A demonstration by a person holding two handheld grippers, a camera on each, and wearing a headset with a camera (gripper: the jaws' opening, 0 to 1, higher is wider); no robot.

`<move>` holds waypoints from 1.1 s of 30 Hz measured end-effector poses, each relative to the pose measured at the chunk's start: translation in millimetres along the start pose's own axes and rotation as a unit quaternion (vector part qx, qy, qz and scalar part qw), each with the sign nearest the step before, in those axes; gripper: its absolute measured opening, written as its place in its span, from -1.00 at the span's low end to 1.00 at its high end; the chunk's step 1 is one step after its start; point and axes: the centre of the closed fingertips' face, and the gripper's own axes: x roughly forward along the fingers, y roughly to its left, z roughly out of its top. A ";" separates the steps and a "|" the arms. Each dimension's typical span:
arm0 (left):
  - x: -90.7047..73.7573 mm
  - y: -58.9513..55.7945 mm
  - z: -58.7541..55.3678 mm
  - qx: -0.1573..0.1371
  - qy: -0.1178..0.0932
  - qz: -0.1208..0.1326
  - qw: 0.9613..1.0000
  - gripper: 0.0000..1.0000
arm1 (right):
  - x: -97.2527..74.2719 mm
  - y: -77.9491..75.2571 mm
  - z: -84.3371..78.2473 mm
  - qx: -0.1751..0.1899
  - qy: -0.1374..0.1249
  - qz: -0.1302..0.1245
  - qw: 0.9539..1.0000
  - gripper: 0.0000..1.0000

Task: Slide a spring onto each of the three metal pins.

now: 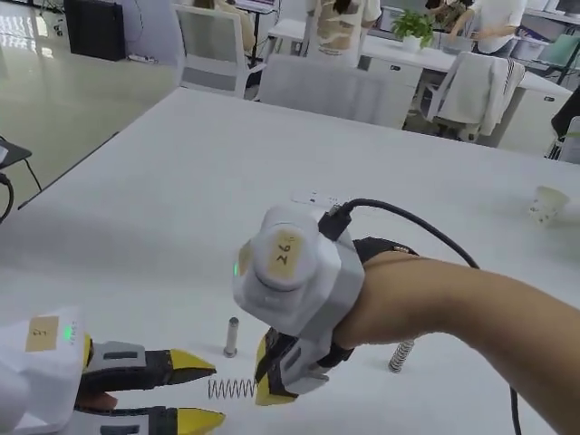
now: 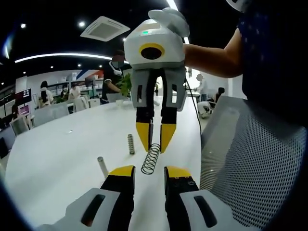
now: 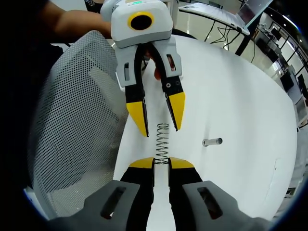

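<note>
"26" handwritten, round label (image 1: 284,249), right hand-held gripper (image 1: 269,391).

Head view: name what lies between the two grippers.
The head view shows a spring, one end pinched in the right gripper, the other toward the open left gripper.

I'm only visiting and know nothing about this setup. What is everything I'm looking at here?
table: one, white, under everything
metal pin: one, silver, upright near the grippers
held spring: one, silver, lying between the grippers
standing spring: one, silver, upright beyond the arm
paper cup: one, white, far right of the table
mesh chair: one, grey, at the table edge
plant: one, green, on a far desk
people: a few, at far desks
left gripper: white, yellow tips, open
right gripper: white, yellow tips, pinching the held spring
arm: one, carrying the right gripper
</note>
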 end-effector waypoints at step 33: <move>3.1 -7.8 4.9 0.009 -0.007 -0.019 1.000 -0.96 | -1.9 4.9 -3.2 -0.003 0.001 0.010 1.000 -0.82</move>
